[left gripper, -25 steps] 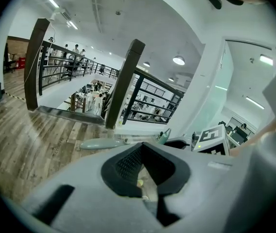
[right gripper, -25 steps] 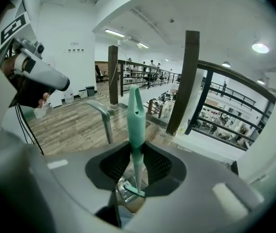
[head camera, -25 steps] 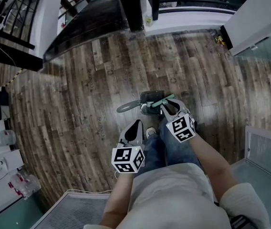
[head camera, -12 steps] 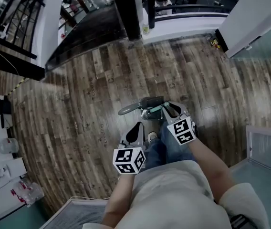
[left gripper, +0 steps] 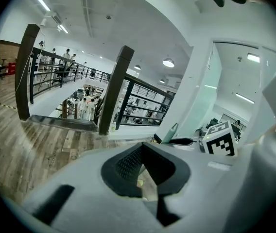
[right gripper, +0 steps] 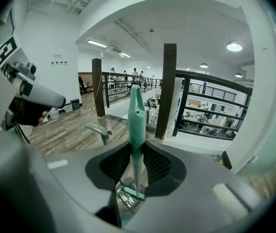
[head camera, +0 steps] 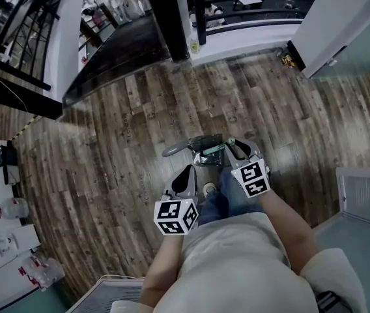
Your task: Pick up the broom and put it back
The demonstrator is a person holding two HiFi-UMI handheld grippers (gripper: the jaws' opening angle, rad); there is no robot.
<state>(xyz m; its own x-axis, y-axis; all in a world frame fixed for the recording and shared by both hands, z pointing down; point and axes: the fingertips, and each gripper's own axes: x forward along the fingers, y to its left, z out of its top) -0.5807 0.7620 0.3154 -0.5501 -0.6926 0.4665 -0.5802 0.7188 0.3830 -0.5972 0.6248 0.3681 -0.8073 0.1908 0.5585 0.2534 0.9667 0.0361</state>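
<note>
We see the right gripper (right gripper: 137, 148) closed on the broom (right gripper: 136, 115). Its jaws are only partly together, because the handle fills the gap and both ribbed pads press its sides. The broom is a slim, mint-green plastic stick standing upright between the jaws. It widens into a flat, paddle-like end toward 12 o'clock, narrows where it is held, and ends toward 6 o'clock in a short green cross-bar. Under that bar lies something shiny that we cannot make out. In the head view the green handle shows as a short streak at the jaw tips, above the wooden floor (head camera: 107, 149). A grey pan (head camera: 204, 142) with a long grip sits just at 10 o'clock of those tips; whether it is joined to the broom we cannot tell. The left gripper (left gripper: 143, 145) is at 7 o'clock of the right one, beside the person's knee (head camera: 221, 201), its jaws brought together at the tips with nothing between them.
</note>
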